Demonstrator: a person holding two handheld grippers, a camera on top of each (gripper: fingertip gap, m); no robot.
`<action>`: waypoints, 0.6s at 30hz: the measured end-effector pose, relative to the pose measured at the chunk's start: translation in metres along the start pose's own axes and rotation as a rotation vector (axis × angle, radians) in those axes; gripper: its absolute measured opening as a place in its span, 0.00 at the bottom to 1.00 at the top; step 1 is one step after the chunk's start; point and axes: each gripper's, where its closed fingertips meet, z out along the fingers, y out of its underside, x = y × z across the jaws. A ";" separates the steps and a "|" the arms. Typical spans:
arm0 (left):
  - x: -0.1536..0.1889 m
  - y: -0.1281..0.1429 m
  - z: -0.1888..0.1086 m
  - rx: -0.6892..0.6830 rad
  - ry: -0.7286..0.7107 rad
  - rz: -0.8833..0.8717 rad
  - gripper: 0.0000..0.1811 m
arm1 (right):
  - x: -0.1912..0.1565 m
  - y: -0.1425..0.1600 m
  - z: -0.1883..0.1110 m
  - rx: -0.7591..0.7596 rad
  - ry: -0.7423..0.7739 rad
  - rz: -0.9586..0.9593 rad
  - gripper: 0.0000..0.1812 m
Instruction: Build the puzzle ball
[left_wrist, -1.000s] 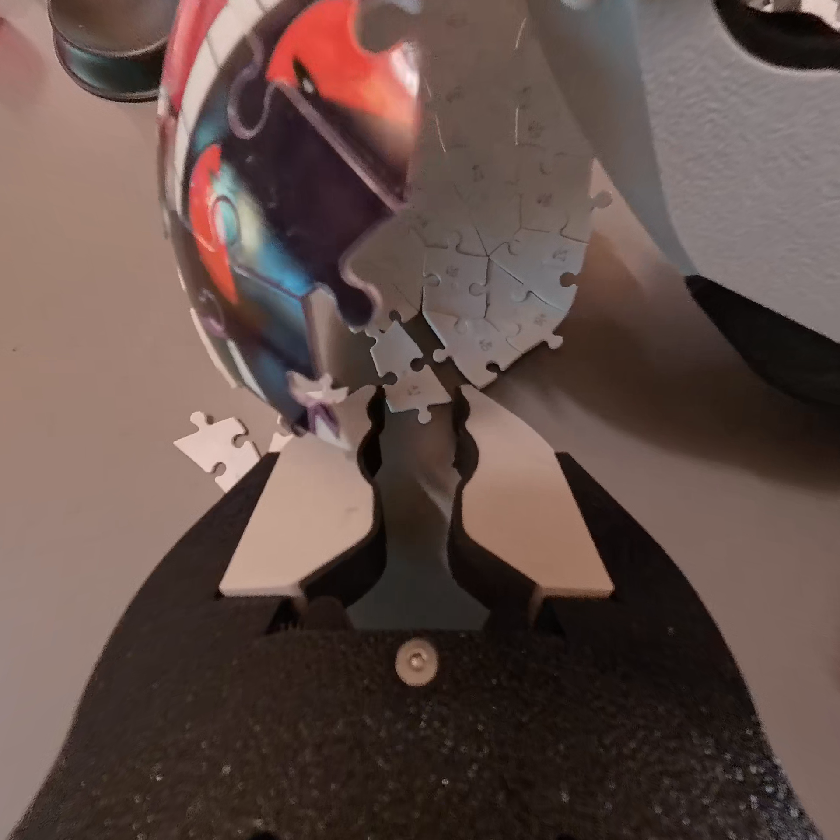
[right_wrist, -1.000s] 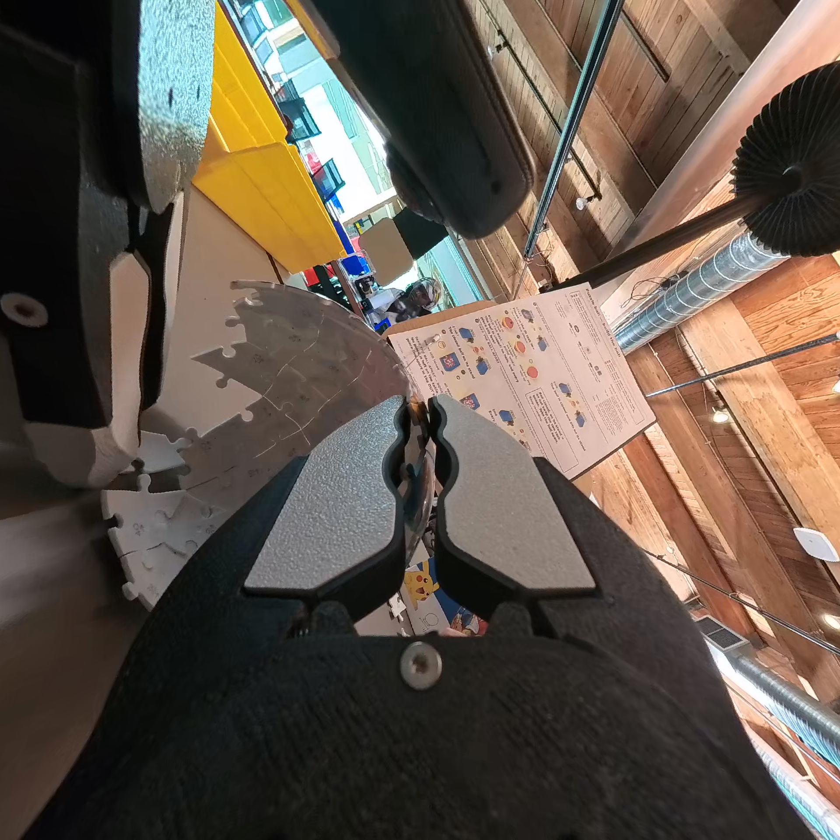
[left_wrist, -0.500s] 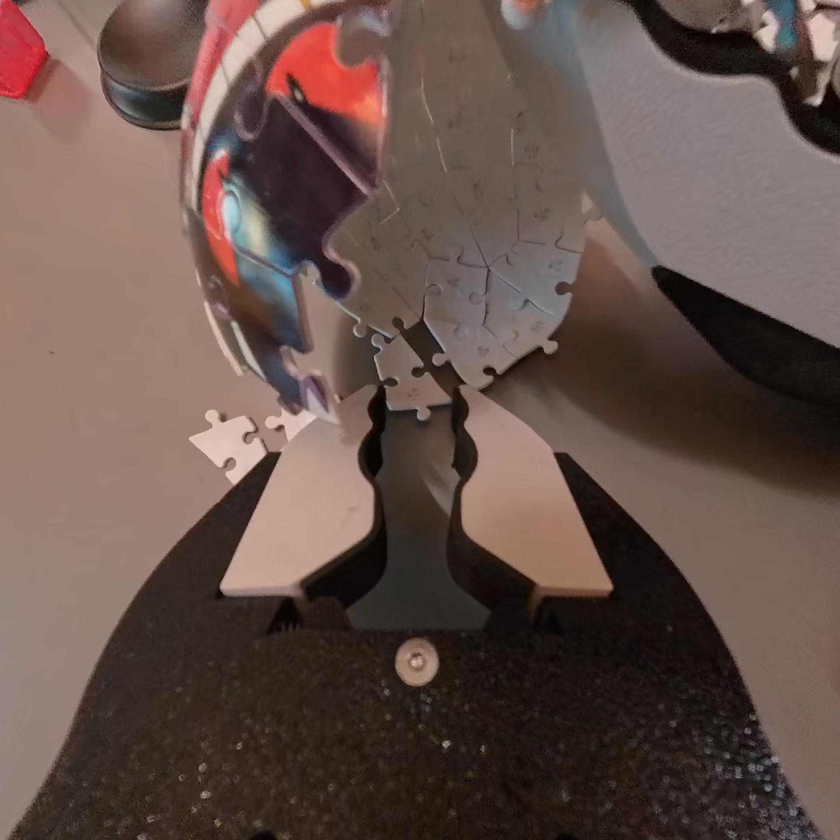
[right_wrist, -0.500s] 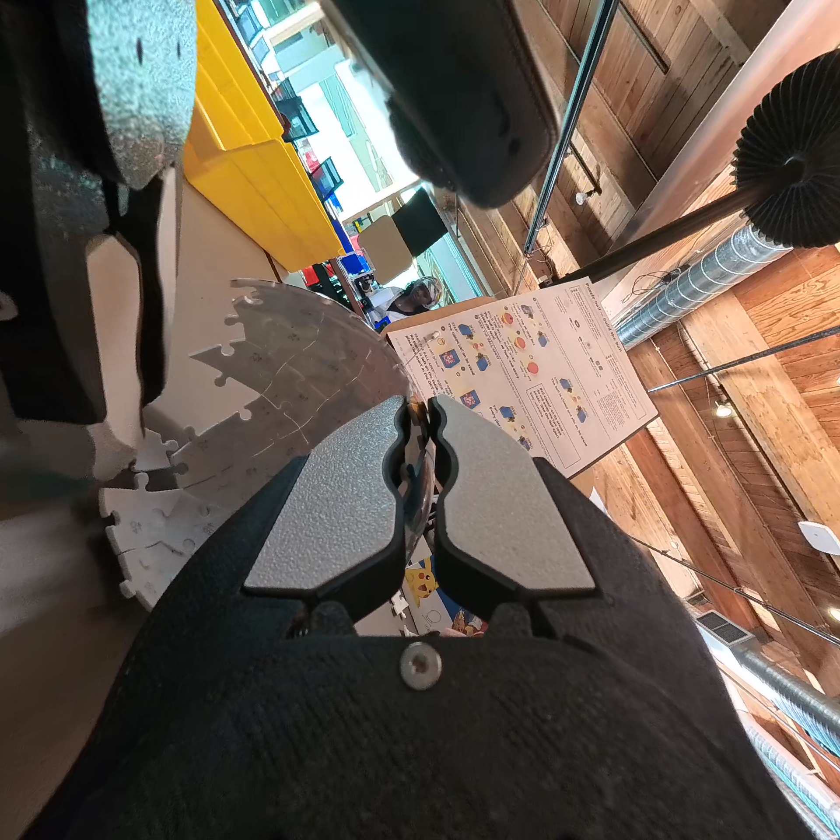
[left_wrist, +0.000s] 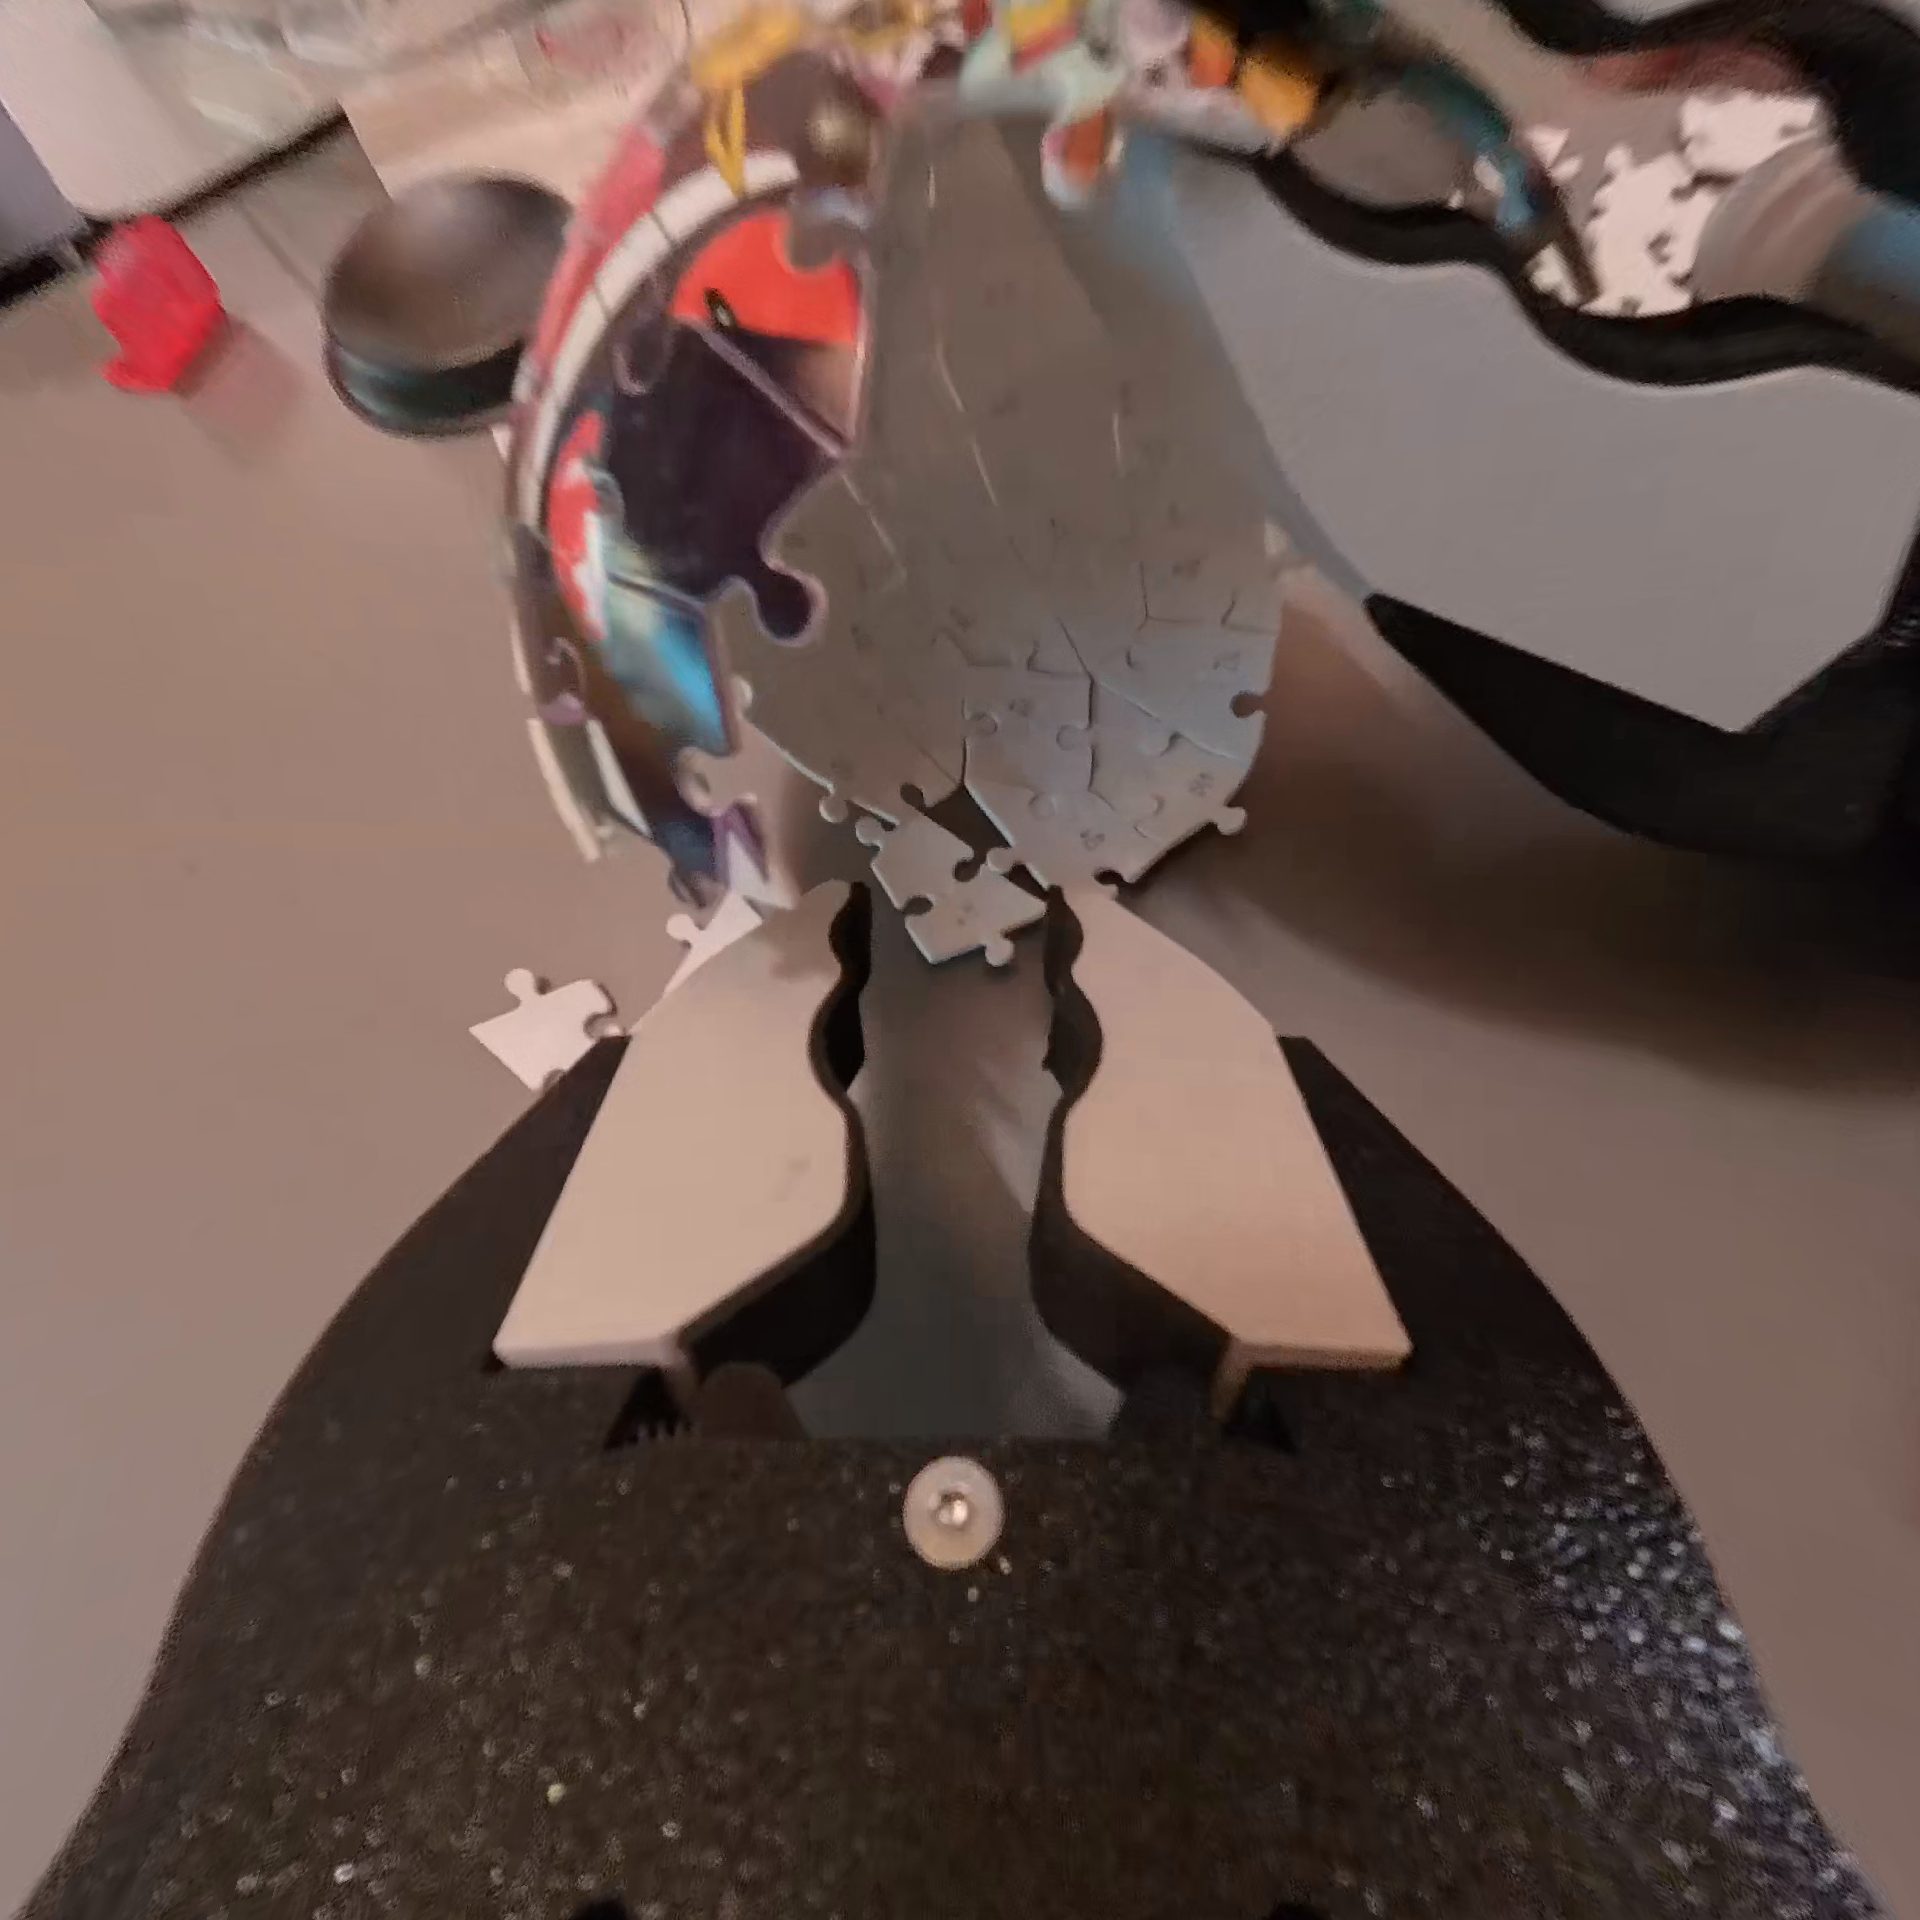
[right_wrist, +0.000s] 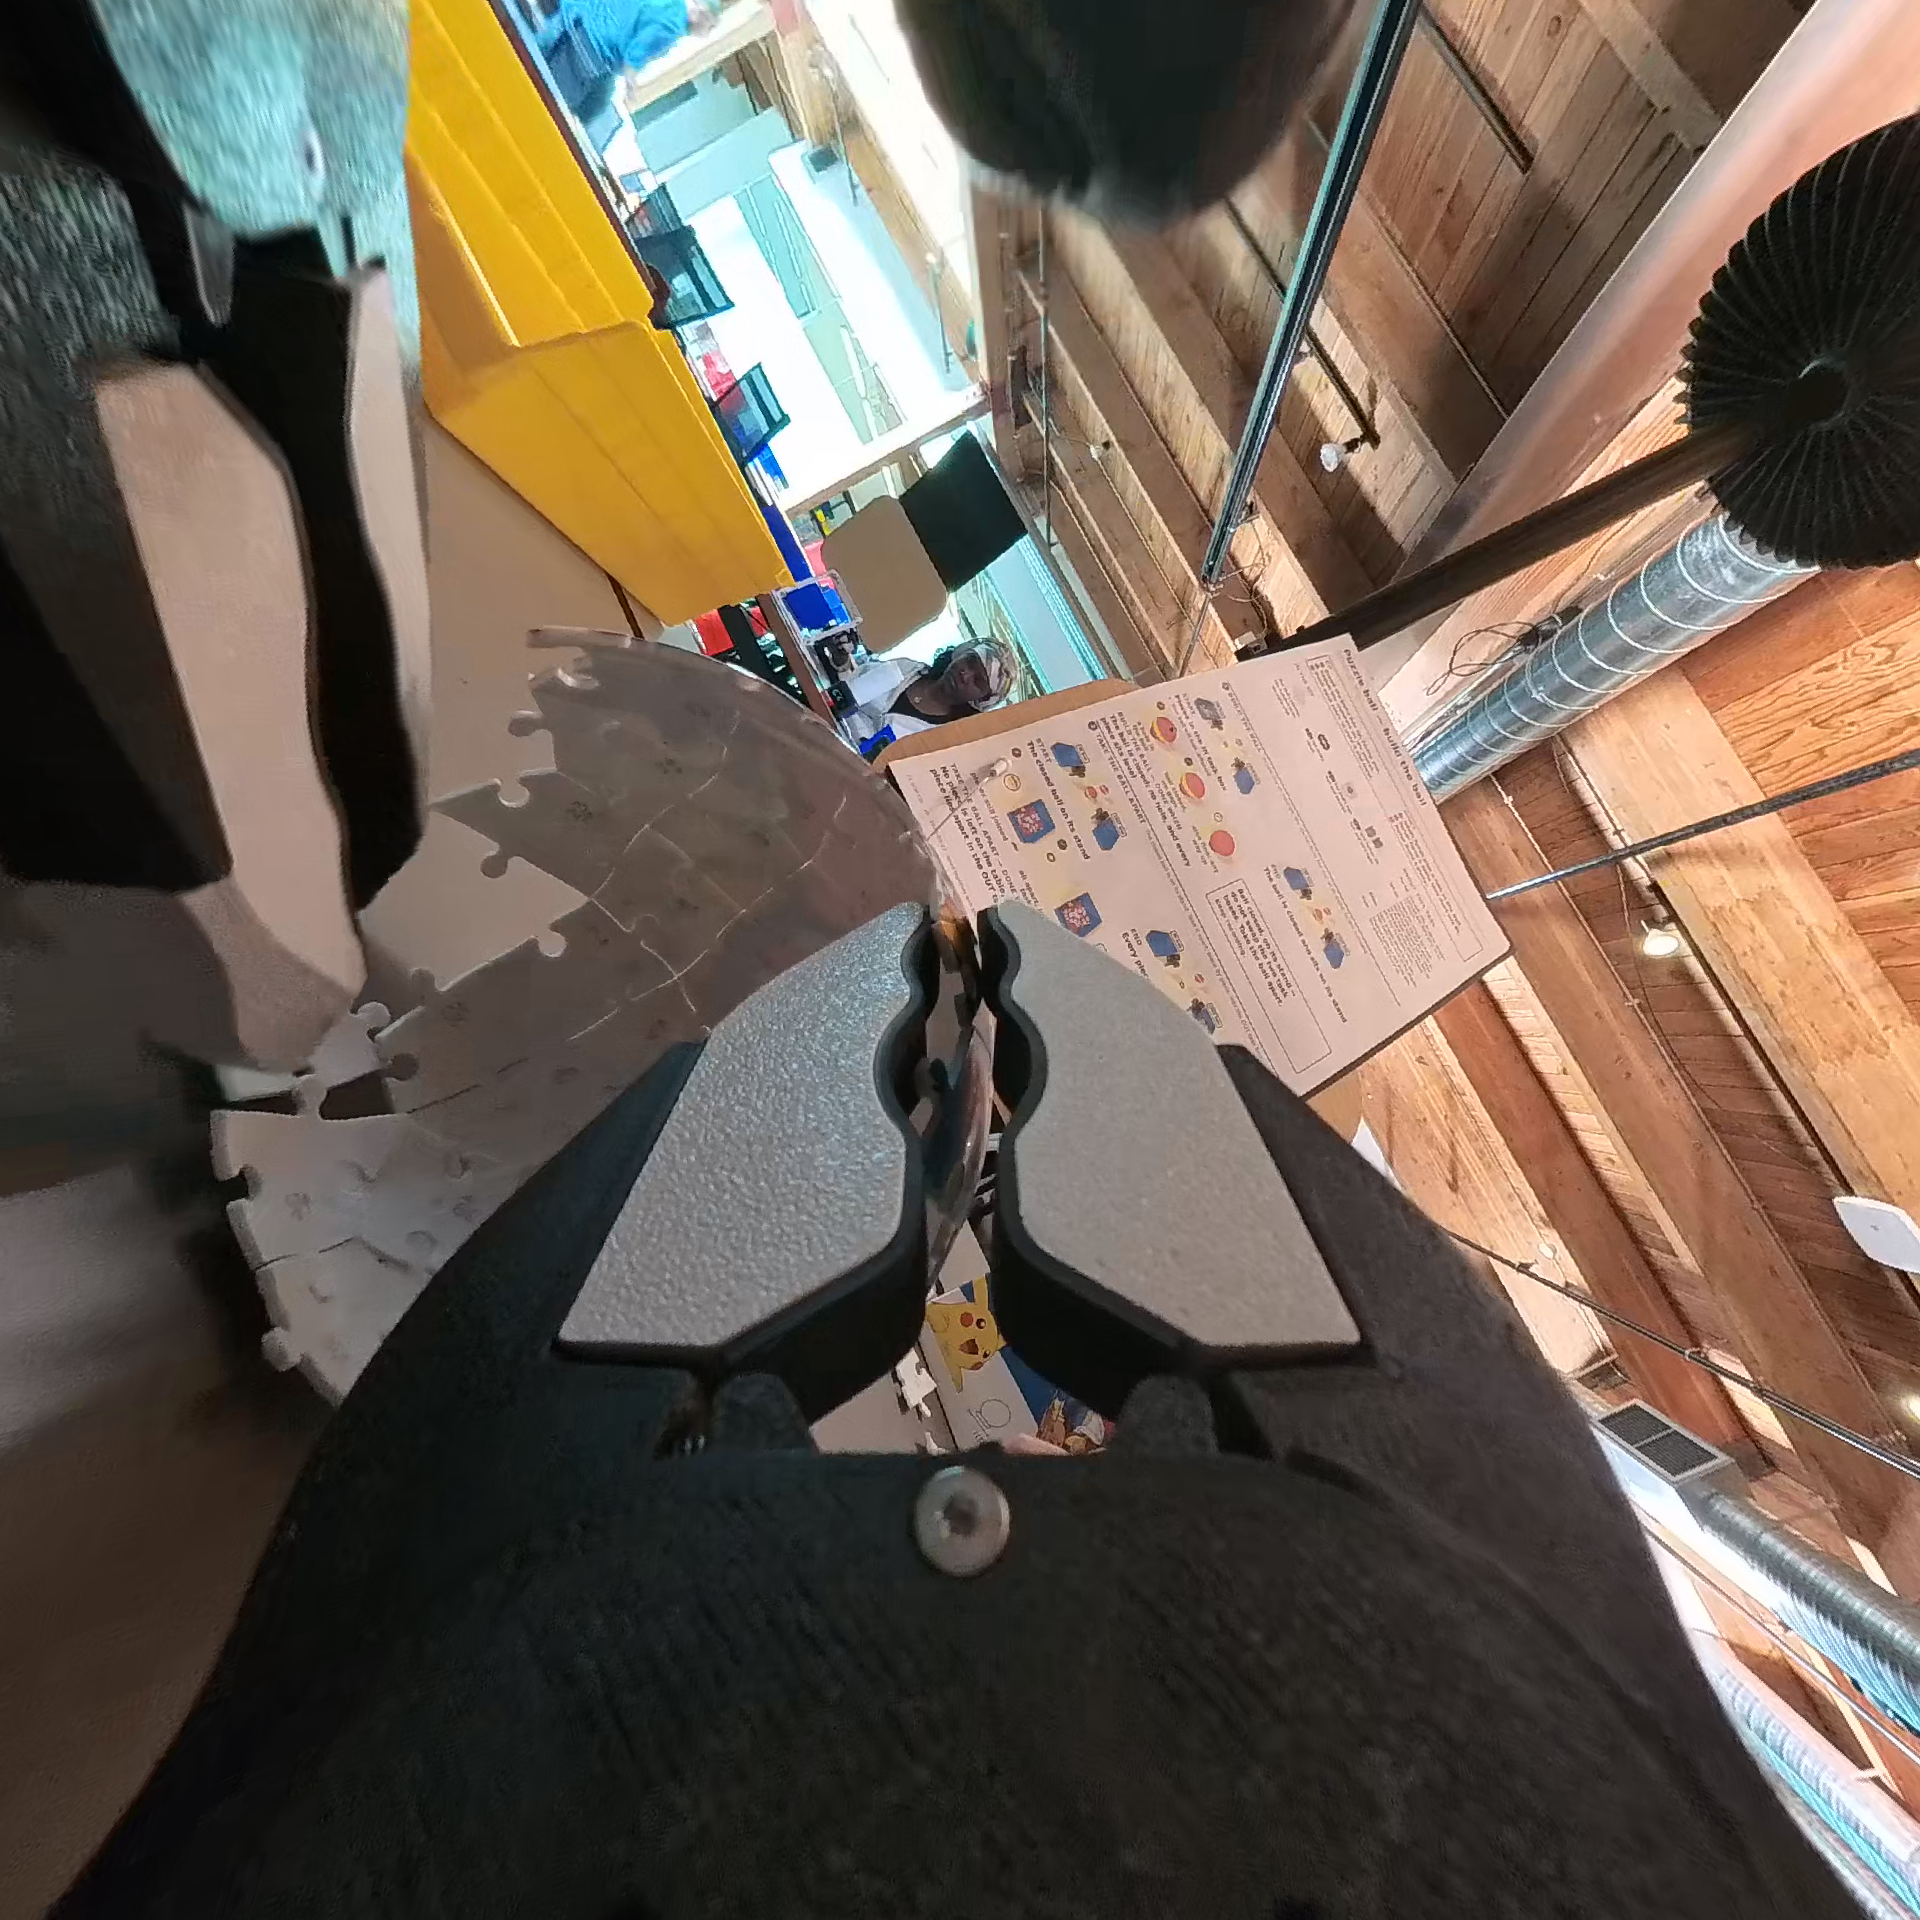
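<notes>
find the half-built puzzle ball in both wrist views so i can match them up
Left wrist view: puzzle ball upper centre, just beyond the open left gripper.
Right wrist view: its grey inner shell left of centre, rim clamped in the right gripper.
Shared landmark: the left gripper's pale finger.

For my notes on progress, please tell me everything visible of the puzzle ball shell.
The shell is a curved, unfinished part of a ball made of interlocking pieces, seemingly thin plastic. Its hollow inside is plain grey; the outside is glossy with red, dark and blue print. The edges are jagged with tabs. The right hand-held gripper is shut on its rim. The open left hand-held gripper is at its lower edge.
</notes>
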 end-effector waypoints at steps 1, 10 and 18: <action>-0.001 -0.004 -0.002 0.030 -0.003 0.012 0.17 | 0.000 0.000 0.000 0.000 -0.002 0.000 0.04; -0.005 -0.017 -0.009 0.139 -0.001 0.128 0.13 | -0.001 0.004 0.008 0.009 -0.032 -0.039 0.03; -0.003 -0.019 0.000 0.127 0.016 0.223 0.06 | -0.001 0.008 0.013 0.005 -0.048 -0.030 0.03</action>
